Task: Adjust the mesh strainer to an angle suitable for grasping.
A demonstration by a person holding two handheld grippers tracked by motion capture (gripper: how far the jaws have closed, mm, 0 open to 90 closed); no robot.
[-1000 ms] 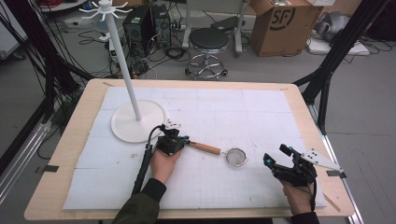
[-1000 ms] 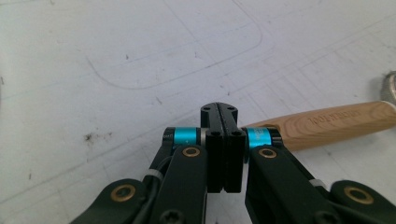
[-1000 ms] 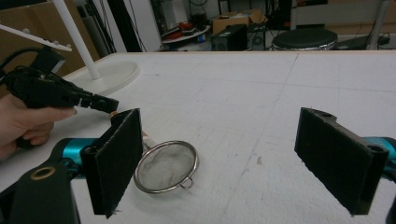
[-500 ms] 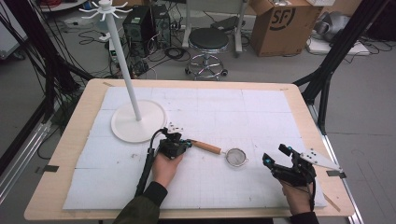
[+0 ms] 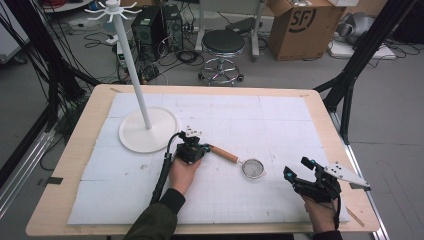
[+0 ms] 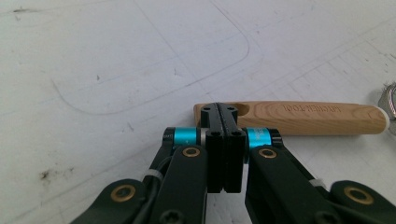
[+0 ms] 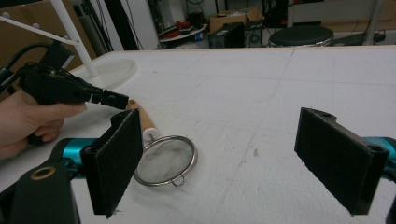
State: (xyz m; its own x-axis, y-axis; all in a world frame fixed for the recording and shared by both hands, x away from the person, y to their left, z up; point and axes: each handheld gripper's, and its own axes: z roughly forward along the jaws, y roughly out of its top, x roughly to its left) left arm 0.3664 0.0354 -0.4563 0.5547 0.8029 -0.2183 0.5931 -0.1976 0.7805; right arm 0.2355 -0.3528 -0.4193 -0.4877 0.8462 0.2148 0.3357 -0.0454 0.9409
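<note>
A small metal mesh strainer [image 5: 253,169] with a wooden handle [image 5: 223,153] lies flat on the white mat, near the middle of the table. My left gripper [image 5: 204,148] is shut, and its tips are at the free end of the handle. In the left gripper view the joined jaws [image 6: 219,109] overlap the handle's end [image 6: 299,119] by its hanging hole, with nothing between them. My right gripper [image 5: 296,167] stands open to the right of the strainer, apart from it. In the right gripper view its wide-set pads [image 7: 119,158] frame the strainer bowl [image 7: 166,161], and the left gripper [image 7: 112,99] shows beyond.
A white hanging stand [image 5: 135,70] with a round base [image 5: 148,131] rises at the back left of the mat. The wooden table edge [image 5: 360,200] runs close to my right hand. A stool, boxes and cables lie on the floor behind the table.
My left gripper has slid a little to the right, up to the handle's end. The strainer and my right gripper have stayed in place.
</note>
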